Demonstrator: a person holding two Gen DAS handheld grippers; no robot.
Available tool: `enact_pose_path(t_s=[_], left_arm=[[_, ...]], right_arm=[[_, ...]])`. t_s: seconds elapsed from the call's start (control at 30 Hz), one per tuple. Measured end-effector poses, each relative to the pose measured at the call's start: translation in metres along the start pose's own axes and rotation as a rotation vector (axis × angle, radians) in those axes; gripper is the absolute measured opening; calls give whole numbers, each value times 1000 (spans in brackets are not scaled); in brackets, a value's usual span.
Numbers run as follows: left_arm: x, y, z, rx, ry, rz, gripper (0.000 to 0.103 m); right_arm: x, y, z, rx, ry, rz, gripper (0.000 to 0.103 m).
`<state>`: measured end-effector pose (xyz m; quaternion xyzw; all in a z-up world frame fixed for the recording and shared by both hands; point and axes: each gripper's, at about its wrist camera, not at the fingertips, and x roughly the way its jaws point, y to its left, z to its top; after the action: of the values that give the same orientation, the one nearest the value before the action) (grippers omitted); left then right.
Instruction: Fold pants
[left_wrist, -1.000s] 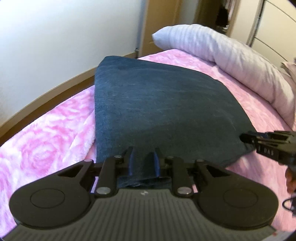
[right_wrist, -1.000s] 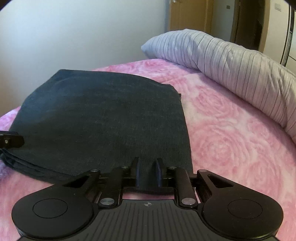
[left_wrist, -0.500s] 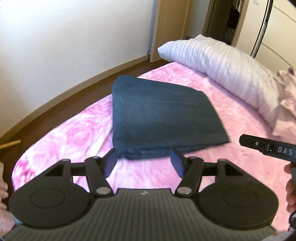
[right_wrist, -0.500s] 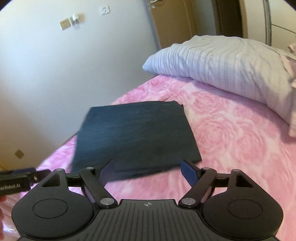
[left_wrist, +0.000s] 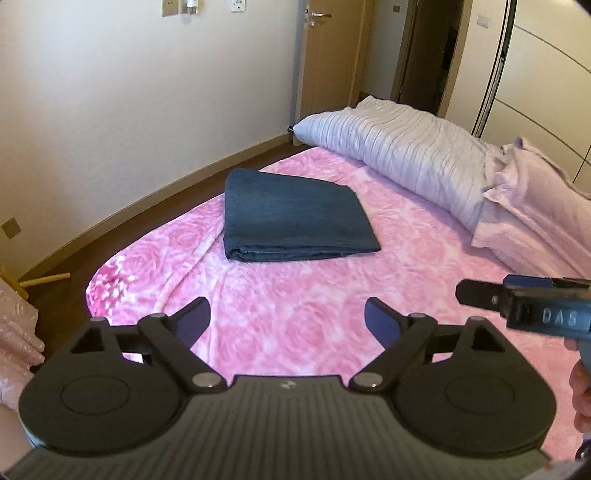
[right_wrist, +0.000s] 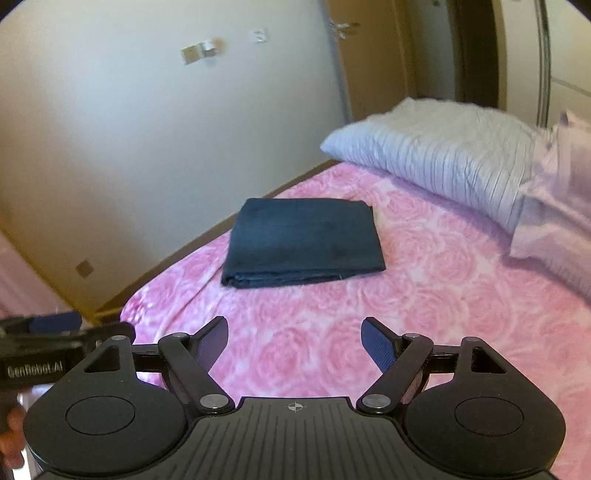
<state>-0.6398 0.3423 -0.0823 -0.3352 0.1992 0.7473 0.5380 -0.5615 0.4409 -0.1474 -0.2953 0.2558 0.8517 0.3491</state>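
Note:
The dark blue pants (left_wrist: 295, 218) lie folded into a flat rectangle on the pink rose blanket (left_wrist: 424, 258), near the bed's left edge; the stacked fold edges face me. In the right wrist view the pants (right_wrist: 303, 240) look the same. My left gripper (left_wrist: 287, 314) hangs above the blanket well short of the pants, its jaws opening, with nothing between them. My right gripper (right_wrist: 294, 332) is open and empty too, equally far back. Each gripper shows at the side of the other's view: the right gripper (left_wrist: 480, 295) and the left gripper (right_wrist: 74, 325).
A striped grey pillow (left_wrist: 399, 147) and a pale pink pillow (left_wrist: 535, 206) lie across the far end of the bed. Left of the bed run a strip of dark floor (left_wrist: 147, 206) and a white wall. A wooden stick (left_wrist: 44, 278) lies on the floor.
Both grippers let go of the pants' near edge, opened, and drew back and up. The pants now lie far ahead, and the room around the bed has come into view.

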Motion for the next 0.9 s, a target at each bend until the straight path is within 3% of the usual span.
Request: enact_pose_path(t_s=[0.13, 0.43, 0.9], left_arm=[[-50, -14, -6, 1, -53, 28, 98], [-125, -35, -18, -11, -68, 31, 99], [-160, -58, -46, -74, -20, 44, 99]], right_arm=[[-45, 8, -11, -52, -2, -17, 76], [-124, 15, -12, -71, -13, 37, 76], [-161, 9, -35, -111, 38, 91, 76]])
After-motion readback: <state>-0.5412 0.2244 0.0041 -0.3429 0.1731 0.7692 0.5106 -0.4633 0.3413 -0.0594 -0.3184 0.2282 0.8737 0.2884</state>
